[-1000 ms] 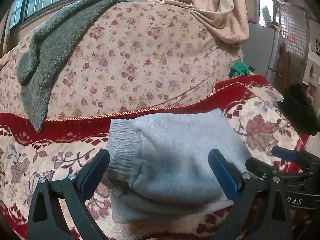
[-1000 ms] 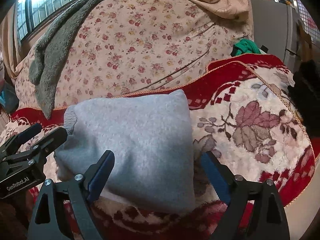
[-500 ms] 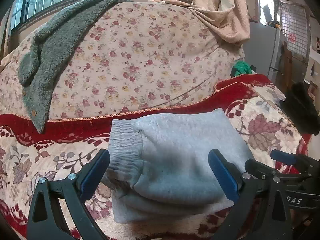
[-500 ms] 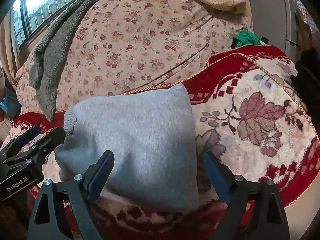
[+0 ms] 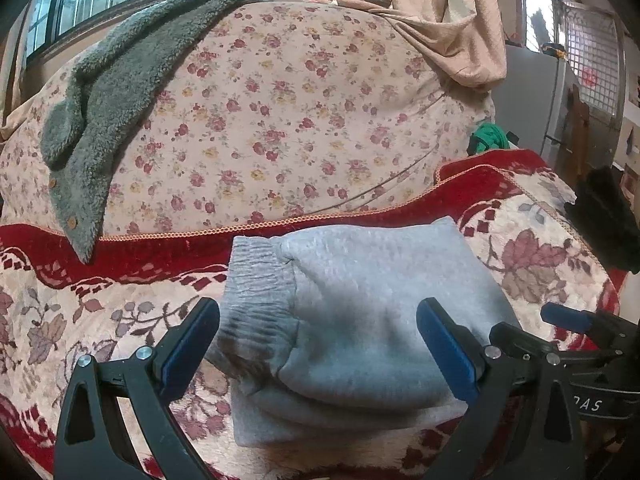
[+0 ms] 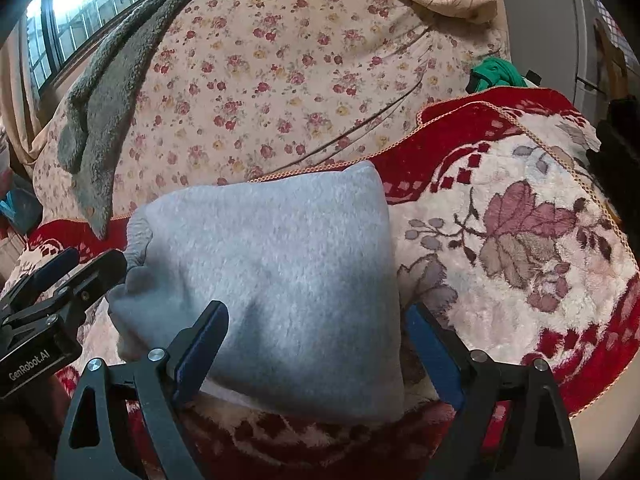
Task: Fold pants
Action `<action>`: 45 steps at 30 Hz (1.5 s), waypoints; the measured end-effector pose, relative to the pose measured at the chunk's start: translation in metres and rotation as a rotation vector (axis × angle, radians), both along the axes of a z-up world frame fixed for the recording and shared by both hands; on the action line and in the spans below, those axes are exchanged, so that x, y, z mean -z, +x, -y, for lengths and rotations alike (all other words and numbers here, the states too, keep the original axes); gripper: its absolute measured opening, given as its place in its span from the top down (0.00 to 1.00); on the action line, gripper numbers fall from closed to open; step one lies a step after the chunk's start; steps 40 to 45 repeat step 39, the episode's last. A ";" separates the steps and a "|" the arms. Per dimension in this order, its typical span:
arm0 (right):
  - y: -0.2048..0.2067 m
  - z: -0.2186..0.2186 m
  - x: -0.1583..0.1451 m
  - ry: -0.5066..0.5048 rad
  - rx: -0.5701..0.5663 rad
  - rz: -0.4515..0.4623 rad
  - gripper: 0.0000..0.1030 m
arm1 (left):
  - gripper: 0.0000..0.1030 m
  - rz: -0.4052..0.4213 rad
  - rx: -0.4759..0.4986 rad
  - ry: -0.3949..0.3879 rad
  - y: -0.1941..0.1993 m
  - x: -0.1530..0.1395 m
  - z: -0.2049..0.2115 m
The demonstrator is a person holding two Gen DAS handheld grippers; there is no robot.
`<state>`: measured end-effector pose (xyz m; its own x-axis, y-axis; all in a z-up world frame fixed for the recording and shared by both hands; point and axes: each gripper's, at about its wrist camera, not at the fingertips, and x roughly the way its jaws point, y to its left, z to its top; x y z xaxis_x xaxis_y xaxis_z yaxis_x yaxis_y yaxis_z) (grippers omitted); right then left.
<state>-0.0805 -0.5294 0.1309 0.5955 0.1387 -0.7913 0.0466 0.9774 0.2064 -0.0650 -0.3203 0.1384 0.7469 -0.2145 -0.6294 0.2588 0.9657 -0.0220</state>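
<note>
On red floral blanket (image 5: pixel 532 256), grey pants (image 5: pixel 360 312) lie folded into compact bundle. Left claw (image 5: pixel 316 344), right claw (image 6: pixel 316 344) both open, empty, barely shifted since 1 second ago; folding looks finished.

Two close views over pants (image 5: pixel 360 320)

Fleecy matt pants (image 5: pixel 360 320), plush blanket (image 6: pixel 520 240), seemingly

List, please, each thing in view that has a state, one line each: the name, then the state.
grey pants: folded into a compact bundle, lying on the red floral blanket
left tongs: open, holding nothing
right tongs: open, holding nothing
grey fleece garment: unfolded, draped over the floral cover
</note>
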 end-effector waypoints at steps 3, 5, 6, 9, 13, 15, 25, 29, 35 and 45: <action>0.001 -0.001 0.001 -0.001 -0.003 -0.004 0.09 | 0.04 -0.002 -0.003 -0.001 0.000 0.000 0.001; 0.000 -0.001 0.000 0.000 -0.002 -0.003 0.09 | 0.04 0.003 -0.003 0.010 0.000 0.000 0.002; 0.000 -0.001 0.000 0.000 -0.001 -0.004 0.09 | 0.04 0.004 -0.004 0.019 0.000 0.000 0.002; 0.000 -0.002 0.000 0.000 -0.002 -0.004 0.09 | 0.04 0.007 -0.008 0.030 0.000 0.000 0.003; 0.001 -0.001 0.002 0.001 -0.003 -0.007 0.09 | 0.04 0.034 -0.020 0.097 -0.002 0.000 0.008; 0.003 -0.001 0.003 0.001 -0.007 -0.010 0.09 | 0.04 0.045 -0.014 0.099 -0.003 -0.001 0.008; 0.007 0.000 0.007 0.002 -0.017 -0.022 0.09 | 0.04 0.026 0.005 0.068 -0.001 0.001 0.007; 0.007 0.000 0.007 0.002 -0.014 -0.017 0.09 | 0.04 0.027 0.005 0.068 0.000 0.002 0.009; 0.010 0.000 0.010 0.002 -0.014 -0.026 0.09 | 0.04 0.056 0.017 0.062 -0.001 0.002 0.009; 0.013 0.001 0.009 -0.006 -0.016 -0.025 0.09 | 0.04 0.033 0.020 0.050 0.001 0.003 0.006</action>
